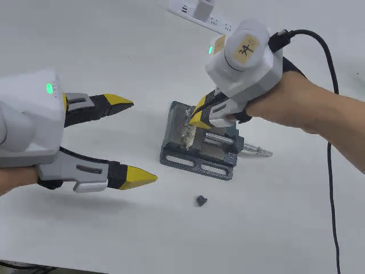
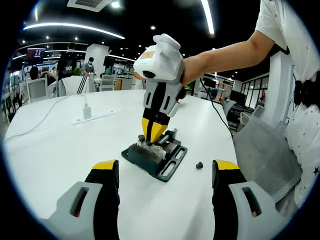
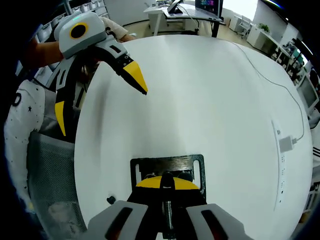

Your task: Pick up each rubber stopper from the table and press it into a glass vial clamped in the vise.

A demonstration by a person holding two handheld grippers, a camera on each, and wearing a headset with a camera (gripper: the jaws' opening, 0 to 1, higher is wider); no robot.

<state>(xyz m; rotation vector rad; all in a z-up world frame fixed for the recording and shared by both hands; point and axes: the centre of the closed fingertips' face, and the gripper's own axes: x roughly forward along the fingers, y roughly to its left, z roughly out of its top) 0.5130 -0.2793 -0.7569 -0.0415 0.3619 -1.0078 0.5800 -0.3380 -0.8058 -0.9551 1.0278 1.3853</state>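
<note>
Table (image 1: 114,45): white and round-edged, carrying everything below; also seen in the left gripper view (image 2: 60,145) and the right gripper view (image 3: 210,100).
Left gripper (image 1: 142,140): held above the table at the left, well apart from the vise, its yellow-tipped jaws spread wide with nothing between them. Its own view looks between the jaws (image 2: 165,167) toward the vise, and the right gripper view catches it from the front (image 3: 103,112).
Right gripper (image 1: 194,120): pointed steeply down, with its tips right at the top of the vise, over the vials. The jaws are pressed together (image 2: 152,132). In its own view the yellow tips (image 3: 167,184) meet over the vise, and whether anything is pinched between them cannot be told.
Vise (image 1: 197,162): dark grey, sitting flat near the middle of the table, with its screw handle (image 1: 254,149) sticking out to the side; also seen at (image 2: 160,161) and (image 3: 167,160).
Power strip (image 1: 199,16): white, at the far edge of the table and well apart from the vise, with a white charger (image 1: 202,7) plugged into it; also seen at (image 2: 95,116) and (image 3: 282,165).
Cable (image 1: 329,114): black, running from the right gripper along the person's forearm.
Glass vials (image 1: 183,136): clamped upright between the vise jaws, directly under the right gripper's tips; at least two show (image 2: 145,141).
Rubber stopper (image 1: 201,200): small and dark, lying loose on the table near the vise, touching nothing else; also seen at (image 2: 199,165) and (image 3: 110,200).
</note>
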